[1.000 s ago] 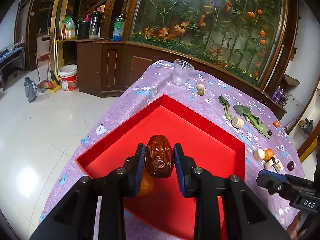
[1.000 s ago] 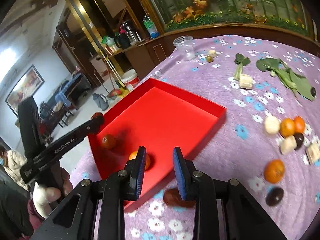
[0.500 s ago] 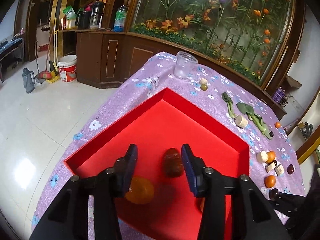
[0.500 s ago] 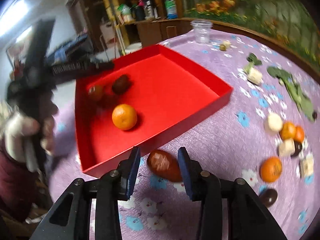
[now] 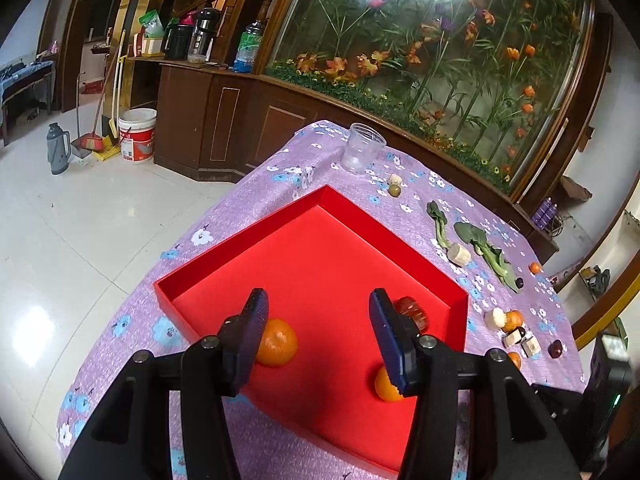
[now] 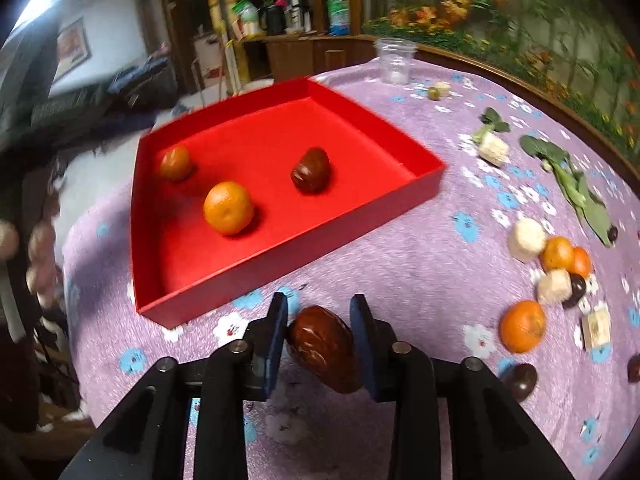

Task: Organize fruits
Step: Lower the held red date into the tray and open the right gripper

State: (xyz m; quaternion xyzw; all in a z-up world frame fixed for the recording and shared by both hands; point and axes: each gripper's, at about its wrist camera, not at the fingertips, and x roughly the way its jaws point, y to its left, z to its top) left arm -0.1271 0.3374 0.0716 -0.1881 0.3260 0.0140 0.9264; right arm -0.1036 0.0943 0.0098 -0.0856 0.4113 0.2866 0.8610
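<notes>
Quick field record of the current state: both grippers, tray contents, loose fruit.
left gripper: open, above the red tray
right gripper: shut on a red date, over the purple tablecloth
in tray: two oranges, one dried date
loose fruit: orange right of the right gripper

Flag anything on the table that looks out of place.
Most fruit lies loose on the cloth outside the red tray: oranges, dark fruits. Cut vegetable pieces are mixed in with them. Nothing is spilled or damaged.
</notes>
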